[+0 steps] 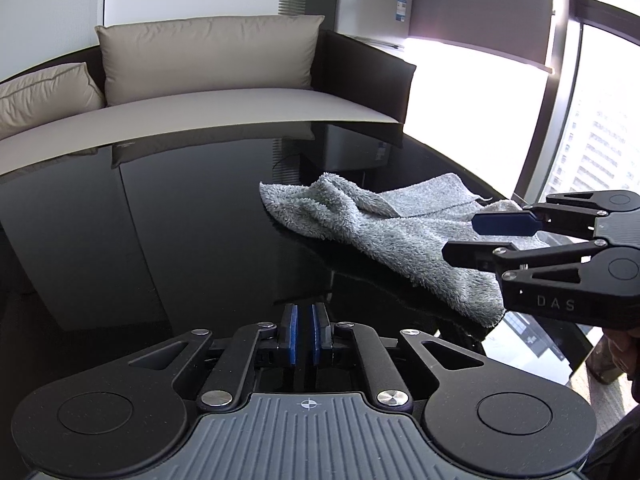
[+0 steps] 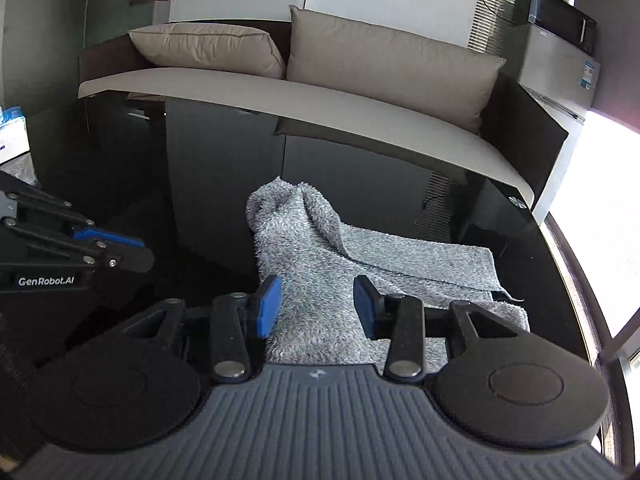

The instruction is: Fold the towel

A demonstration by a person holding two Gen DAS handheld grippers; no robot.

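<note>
Lying crumpled: towel point(image 2: 320, 264) on table point(image 2: 200, 184)

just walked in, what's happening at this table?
A person is holding a gripper in each hand, working on folding a grey towel that lies rumpled on a glossy black table. The right gripper is open over the towel's near part, gripping nothing. The left gripper is shut and empty, off to the side over bare table. No fold is made yet.

A mottled grey towel point(image 2: 320, 264) lies on a glossy black table point(image 1: 180, 220); beige cushions point(image 2: 384, 64) behind.
</note>
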